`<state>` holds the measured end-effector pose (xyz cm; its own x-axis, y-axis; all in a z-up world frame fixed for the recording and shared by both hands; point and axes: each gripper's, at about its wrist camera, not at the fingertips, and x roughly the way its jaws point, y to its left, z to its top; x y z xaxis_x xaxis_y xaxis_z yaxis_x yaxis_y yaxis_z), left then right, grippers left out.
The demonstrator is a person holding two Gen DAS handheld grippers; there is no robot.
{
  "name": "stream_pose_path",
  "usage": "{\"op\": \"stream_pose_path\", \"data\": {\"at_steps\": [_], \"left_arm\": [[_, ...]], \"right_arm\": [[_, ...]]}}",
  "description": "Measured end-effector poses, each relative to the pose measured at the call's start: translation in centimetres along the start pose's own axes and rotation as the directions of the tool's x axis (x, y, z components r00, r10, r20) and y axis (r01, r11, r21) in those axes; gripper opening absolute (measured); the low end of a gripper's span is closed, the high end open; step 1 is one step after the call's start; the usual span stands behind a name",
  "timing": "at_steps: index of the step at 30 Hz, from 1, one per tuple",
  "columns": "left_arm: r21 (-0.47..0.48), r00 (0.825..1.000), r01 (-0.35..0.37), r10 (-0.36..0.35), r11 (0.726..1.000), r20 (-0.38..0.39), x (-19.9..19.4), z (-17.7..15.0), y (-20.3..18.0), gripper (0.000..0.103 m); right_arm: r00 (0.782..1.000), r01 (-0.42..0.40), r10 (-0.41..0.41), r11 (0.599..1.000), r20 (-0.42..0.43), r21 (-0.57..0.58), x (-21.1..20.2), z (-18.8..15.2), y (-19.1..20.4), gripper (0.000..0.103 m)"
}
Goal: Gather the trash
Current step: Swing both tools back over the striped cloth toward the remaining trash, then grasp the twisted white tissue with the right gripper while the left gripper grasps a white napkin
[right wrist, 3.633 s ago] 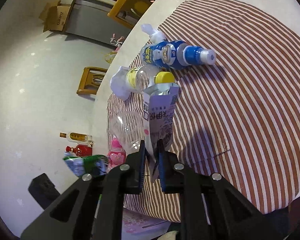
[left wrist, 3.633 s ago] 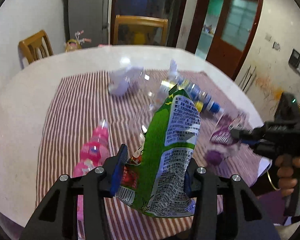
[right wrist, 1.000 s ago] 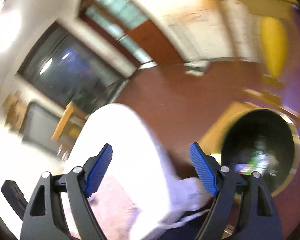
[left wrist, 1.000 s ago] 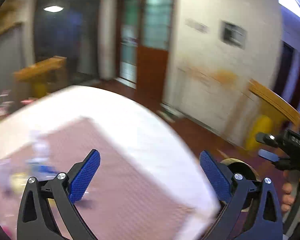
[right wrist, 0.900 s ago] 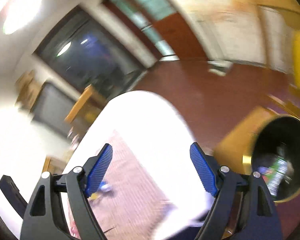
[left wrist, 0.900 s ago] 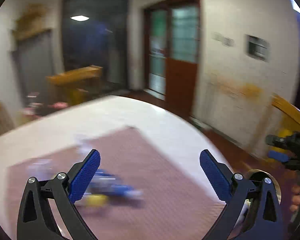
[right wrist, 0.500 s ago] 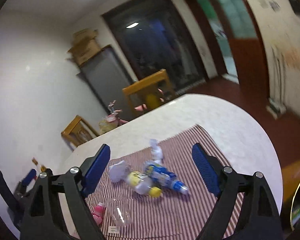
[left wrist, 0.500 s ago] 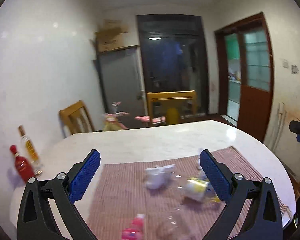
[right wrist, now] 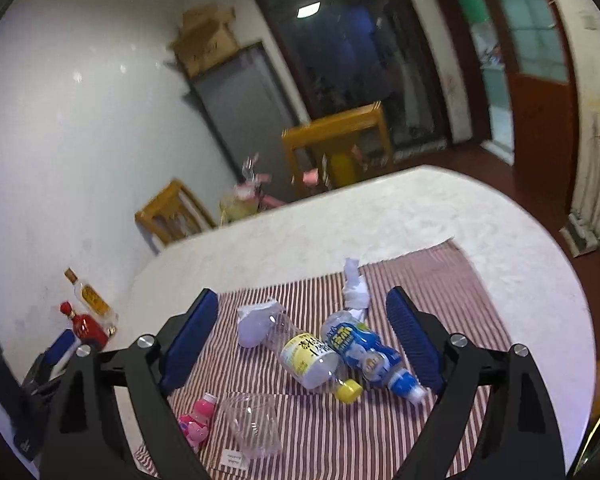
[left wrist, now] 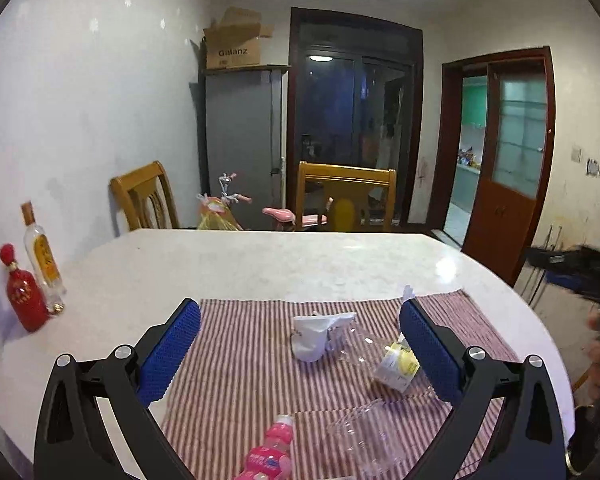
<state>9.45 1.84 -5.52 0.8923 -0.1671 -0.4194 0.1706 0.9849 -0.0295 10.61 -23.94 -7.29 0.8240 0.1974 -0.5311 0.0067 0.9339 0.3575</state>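
Striped cloth [right wrist: 420,280] under crumpled plastic bottles [right wrist: 312,356]

A home dining room, seen from the grippers I hold. A white marble-look dining table [left wrist: 260,264] carries a red-and-white striped tablecloth [left wrist: 240,360]; wooden dining chairs [left wrist: 346,196] stand round it. Two liquor bottles [left wrist: 40,264] sit against the whitewashed wall. A grey refrigerator [left wrist: 240,144] bears a cardboard box marked Galanz [left wrist: 234,46]. A child's pink tricycle [left wrist: 236,210] stands beside it. A half-glazed wooden door [left wrist: 508,152] opens onto a green-walled room, apparently a kitchen.
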Motion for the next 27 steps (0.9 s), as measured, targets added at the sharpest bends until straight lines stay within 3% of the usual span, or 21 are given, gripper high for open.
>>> {"op": "stream_pose_path", "data": {"at_steps": [3,5,10,13,15,17,21,24,27], "left_arm": [[0.007,1.000,-0.013,0.013,1.000,-0.020,1.4,0.1,0.5,0.097],[0.009,0.999,-0.024,0.024,1.000,-0.043,2.6,0.2,1.1,0.097],[0.050,0.989,-0.034,0.041,0.998,-0.143,6.6,0.0,2.6,0.097],[0.135,0.965,-0.025,0.060,0.990,-0.255,9.8,-0.8,3.0,0.097],[0.193,0.943,-0.013,0.077,0.981,-0.324,11.9,-1.8,3.1,0.097],[0.212,0.929,0.008,0.071,0.977,-0.364,13.6,-2.7,3.0,0.097],[0.160,0.894,0.142,-0.057,0.977,-0.444,17.4,-3.4,2.4,0.097],[0.178,0.867,0.212,-0.101,0.961,-0.488,20.2,-3.4,1.6,0.097],[0.207,0.805,0.298,-0.129,0.932,-0.579,23.7,-4.1,0.7,0.097]], "right_arm": [[0.979,0.039,-0.055,0.996,-0.198,-0.083,7.5,1.8,-0.2,0.086],[0.945,0.084,-0.135,0.981,-0.299,-0.176,13.0,1.9,-0.1,0.086],[0.858,0.119,-0.192,0.977,-0.476,-0.179,23.8,1.1,-2.1,0.067],[0.795,0.169,-0.263,0.961,-0.547,-0.217,28.0,0.0,-3.4,0.060],[0.780,0.167,-0.262,0.962,-0.569,-0.215,29.2,-0.7,-4.0,0.059],[0.776,0.164,-0.268,0.960,-0.571,-0.227,29.8,-1.3,-4.2,0.049],[0.789,0.138,-0.277,0.950,-0.548,-0.281,30.0,-2.1,-3.9,0.021],[0.814,0.102,-0.193,0.976,-0.547,-0.192,28.7,-1.5,-4.3,0.020],[0.860,0.071,-0.126,0.989,-0.494,-0.128,26.2,-0.6,-4.3,0.020]]}}
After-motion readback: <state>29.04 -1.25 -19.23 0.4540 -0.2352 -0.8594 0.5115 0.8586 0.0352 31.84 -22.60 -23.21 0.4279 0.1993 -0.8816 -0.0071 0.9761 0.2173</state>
